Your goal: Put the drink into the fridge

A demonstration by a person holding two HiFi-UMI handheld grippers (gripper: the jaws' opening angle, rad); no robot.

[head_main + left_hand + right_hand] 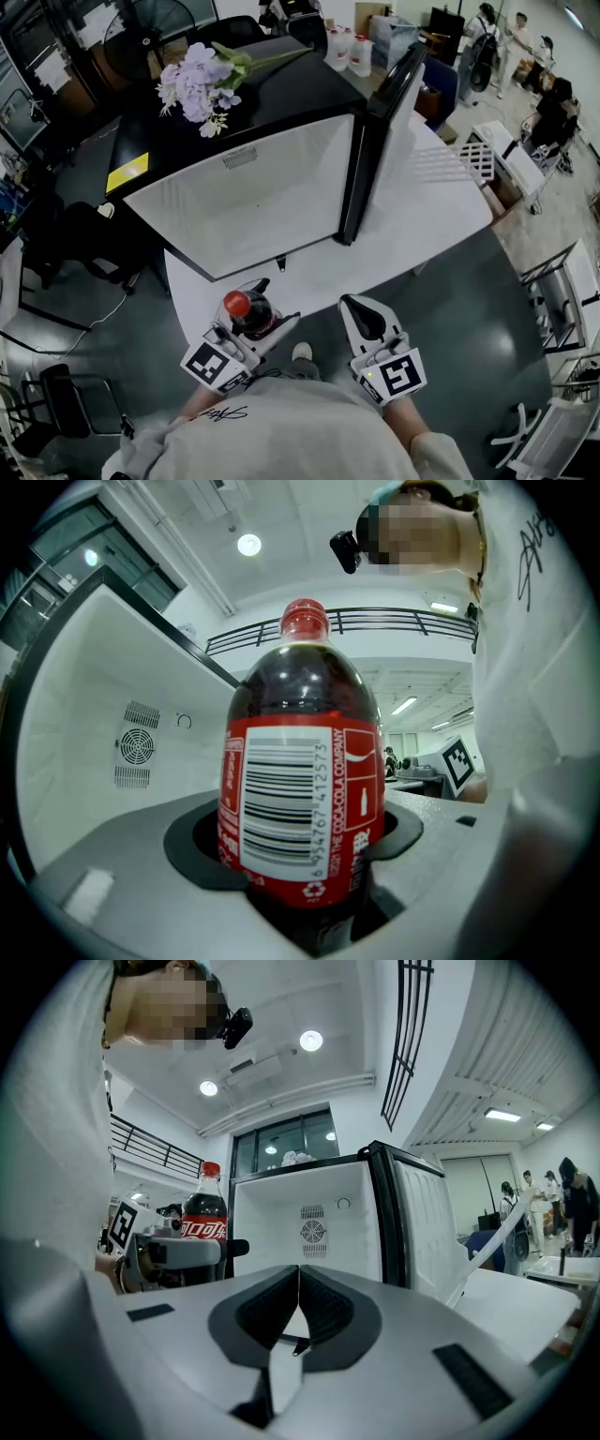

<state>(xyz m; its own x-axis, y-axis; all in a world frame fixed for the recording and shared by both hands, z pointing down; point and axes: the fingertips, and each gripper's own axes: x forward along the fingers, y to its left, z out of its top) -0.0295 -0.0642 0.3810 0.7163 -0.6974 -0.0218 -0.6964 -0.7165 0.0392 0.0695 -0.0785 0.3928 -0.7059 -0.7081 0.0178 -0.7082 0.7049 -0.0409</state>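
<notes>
A cola bottle (246,313) with a red cap and red label stands upright in my left gripper (251,323), whose jaws are shut on its body. The left gripper view fills with the bottle (302,789), held at label height. The black mini fridge (246,178) stands on the white table just ahead, its door (380,141) swung open to the right and its white inside bare. My right gripper (364,317) hovers beside the left one, jaws shut with nothing between them (298,1321). From the right gripper view the bottle (205,1218) shows at left and the open fridge (314,1222) ahead.
A purple flower bunch (202,84) lies on the fridge top. The white table (441,202) reaches to the right of the door. Plastic jugs (349,52) stand behind the fridge. Chairs and people are at far right, a black chair (80,244) at left.
</notes>
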